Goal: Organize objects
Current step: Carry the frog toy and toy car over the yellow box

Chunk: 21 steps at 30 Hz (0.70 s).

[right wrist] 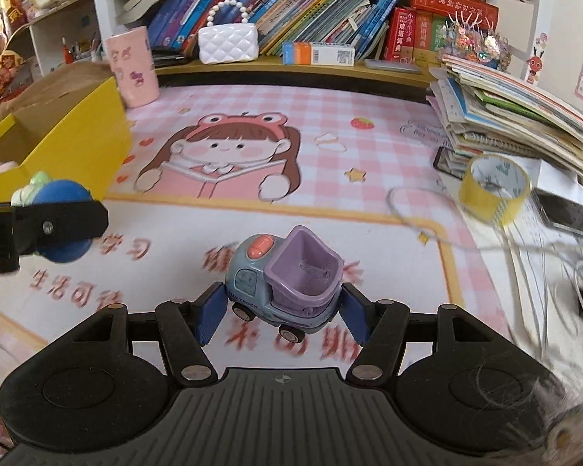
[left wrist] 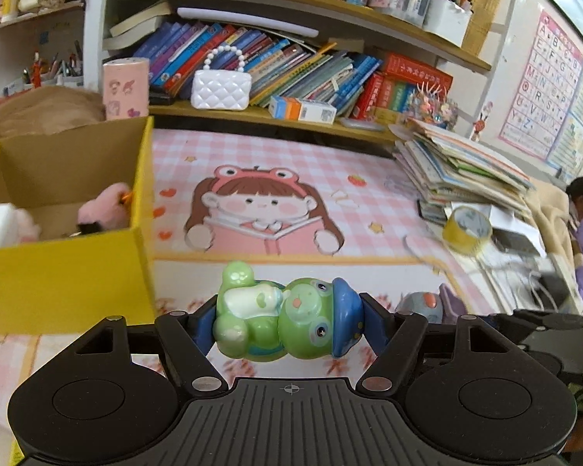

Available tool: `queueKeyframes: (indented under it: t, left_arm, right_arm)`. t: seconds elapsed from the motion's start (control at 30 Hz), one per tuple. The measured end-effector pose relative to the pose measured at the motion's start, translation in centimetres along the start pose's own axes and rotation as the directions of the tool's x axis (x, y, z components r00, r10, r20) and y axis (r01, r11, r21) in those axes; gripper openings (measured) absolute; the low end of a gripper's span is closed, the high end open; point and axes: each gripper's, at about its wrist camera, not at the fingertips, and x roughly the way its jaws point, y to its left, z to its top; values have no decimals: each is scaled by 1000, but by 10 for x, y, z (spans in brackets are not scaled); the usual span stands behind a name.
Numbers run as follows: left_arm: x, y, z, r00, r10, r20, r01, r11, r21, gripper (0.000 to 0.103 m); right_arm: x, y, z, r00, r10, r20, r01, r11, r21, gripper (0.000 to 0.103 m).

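My left gripper (left wrist: 289, 318) is shut on a green frog toy with a blue cap (left wrist: 283, 312), held sideways above the pink desk mat (left wrist: 369, 178). The frog's blue cap also shows in the right wrist view (right wrist: 60, 198), by the left gripper's finger. My right gripper (right wrist: 281, 312) is shut on a grey toy truck with a purple bucket (right wrist: 287, 279), just above the mat. A yellow cardboard box (left wrist: 66, 272) stands at the left with a pink plush (left wrist: 105, 206) inside; it also shows in the right wrist view (right wrist: 77, 136).
A leaning pile of books (right wrist: 517, 116) and a yellow tape roll (right wrist: 497, 188) lie at the right, with loose cords (right wrist: 544, 256). A pink cup (right wrist: 132, 66) stands by the box. The shelf behind holds books and a white purse (right wrist: 227, 40).
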Motion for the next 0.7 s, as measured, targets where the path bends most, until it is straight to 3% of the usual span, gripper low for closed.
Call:
queueKeyframes:
  t: [0.7]
  left_arm:
    - [-79, 89, -72, 993, 104, -50, -107, 993, -53, 72]
  right_arm:
    - [-39, 108, -51, 996, 75, -40, -78, 994, -74, 60]
